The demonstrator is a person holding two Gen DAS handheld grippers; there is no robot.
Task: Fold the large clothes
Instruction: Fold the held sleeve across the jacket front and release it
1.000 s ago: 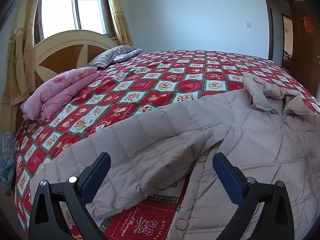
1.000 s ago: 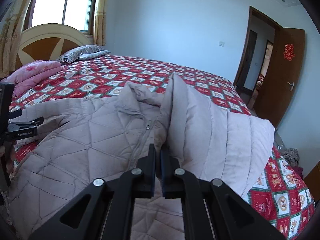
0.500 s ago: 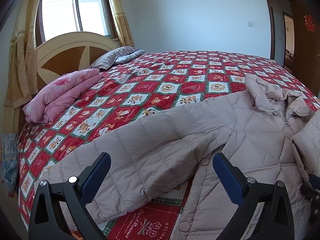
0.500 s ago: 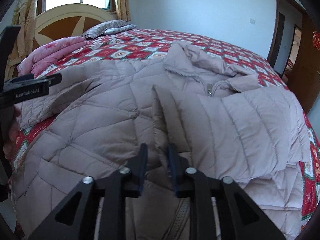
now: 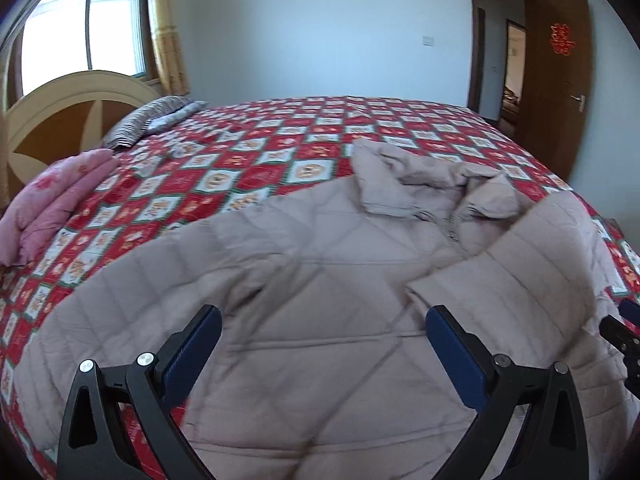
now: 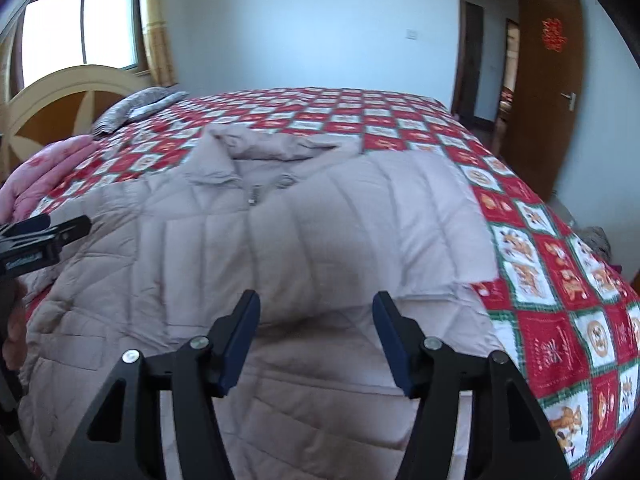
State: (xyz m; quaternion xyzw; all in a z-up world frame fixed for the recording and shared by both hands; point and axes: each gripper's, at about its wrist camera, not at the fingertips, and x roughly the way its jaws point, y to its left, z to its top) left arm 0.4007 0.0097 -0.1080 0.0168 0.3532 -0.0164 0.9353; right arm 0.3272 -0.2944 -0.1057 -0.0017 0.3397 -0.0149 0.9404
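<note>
Lying spread across the near edge of the bed [image 5: 304, 128], the beige quilted jacket [image 5: 320, 280] has its right sleeve [image 6: 360, 220] folded over its front and its collar toward the far edge. The right gripper [image 6: 316, 324] hovers over that sleeve, its fingers opening with nothing pinched between them. The left gripper [image 5: 322, 340] hangs above the jacket's body, fingers wide apart and empty. A pink quilt [image 5: 60, 196] sits by the headboard.

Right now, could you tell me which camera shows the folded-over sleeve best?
The right wrist view: the sleeve lies centred across the jacket. The left wrist view shows it only at the right edge, blurred.
</note>
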